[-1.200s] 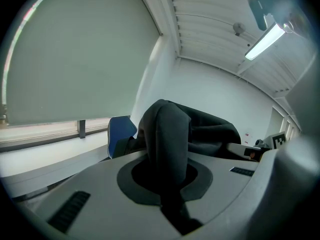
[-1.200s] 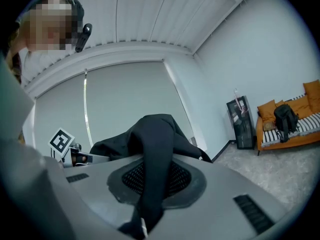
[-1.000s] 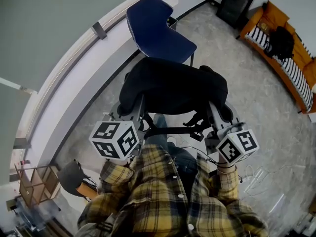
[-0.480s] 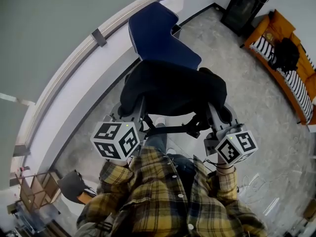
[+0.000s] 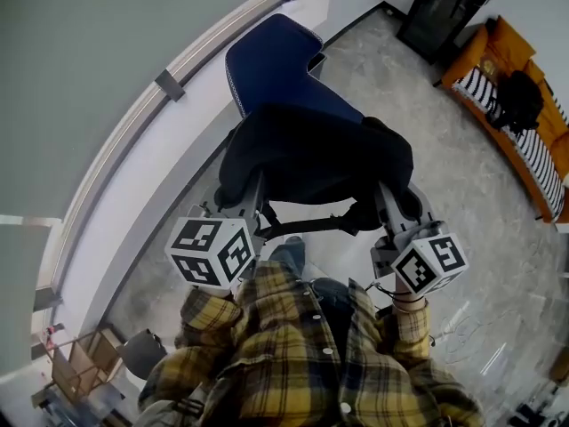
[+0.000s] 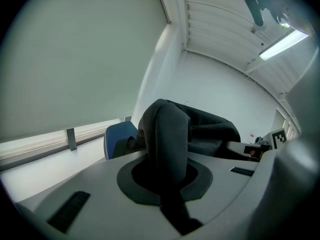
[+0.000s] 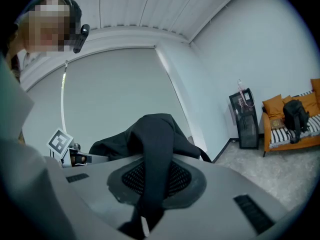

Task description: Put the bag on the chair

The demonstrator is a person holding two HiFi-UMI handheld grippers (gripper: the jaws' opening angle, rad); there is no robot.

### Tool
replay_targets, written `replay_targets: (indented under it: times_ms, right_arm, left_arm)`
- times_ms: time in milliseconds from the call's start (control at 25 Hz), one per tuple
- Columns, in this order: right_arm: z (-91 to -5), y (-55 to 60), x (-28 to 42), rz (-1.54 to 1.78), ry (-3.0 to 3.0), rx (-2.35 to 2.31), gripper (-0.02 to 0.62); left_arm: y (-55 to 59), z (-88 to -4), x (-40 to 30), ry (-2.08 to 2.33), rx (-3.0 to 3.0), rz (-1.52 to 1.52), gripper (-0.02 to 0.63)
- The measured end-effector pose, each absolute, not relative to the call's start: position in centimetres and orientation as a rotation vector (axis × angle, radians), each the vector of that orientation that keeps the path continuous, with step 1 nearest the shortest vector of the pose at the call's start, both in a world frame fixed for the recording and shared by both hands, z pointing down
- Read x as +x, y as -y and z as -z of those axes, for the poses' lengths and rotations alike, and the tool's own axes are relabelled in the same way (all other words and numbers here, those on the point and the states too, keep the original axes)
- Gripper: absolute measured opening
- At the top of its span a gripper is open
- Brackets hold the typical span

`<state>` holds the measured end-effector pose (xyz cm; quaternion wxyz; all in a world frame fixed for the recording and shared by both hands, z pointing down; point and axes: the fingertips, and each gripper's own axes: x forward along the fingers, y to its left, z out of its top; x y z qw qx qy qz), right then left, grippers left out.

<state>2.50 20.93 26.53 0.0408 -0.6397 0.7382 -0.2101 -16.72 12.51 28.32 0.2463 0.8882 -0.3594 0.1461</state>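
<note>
We've got the black bag (image 5: 316, 154), soft and slumped, slung between left gripper (image 5: 252, 194) and right gripper (image 5: 388, 205), both clamped on its fabric.

Fingers (image 7: 235, 189) of right gripper (image 7: 151, 184) tight on black bag (image 7: 157, 129)

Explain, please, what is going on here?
A person in a yellow plaid shirt holds a black bag up with two handheld grippers. The left gripper and the right gripper are each shut on a fold of its fabric. The bag hangs in the air just before the blue chair; it is not on the seat yet.
</note>
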Motion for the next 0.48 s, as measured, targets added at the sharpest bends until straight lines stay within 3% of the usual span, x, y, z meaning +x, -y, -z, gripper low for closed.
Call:
replay_targets:
  times_ms: [480]
  right_arm:
    - [-26.9, -17.1, 4.6, 0.661, -2.154, -2.059, 0.06]
  left_arm:
    - [-7.5, -28.6, -14.2, 0.867, 2.46, -0.419, 0.037]
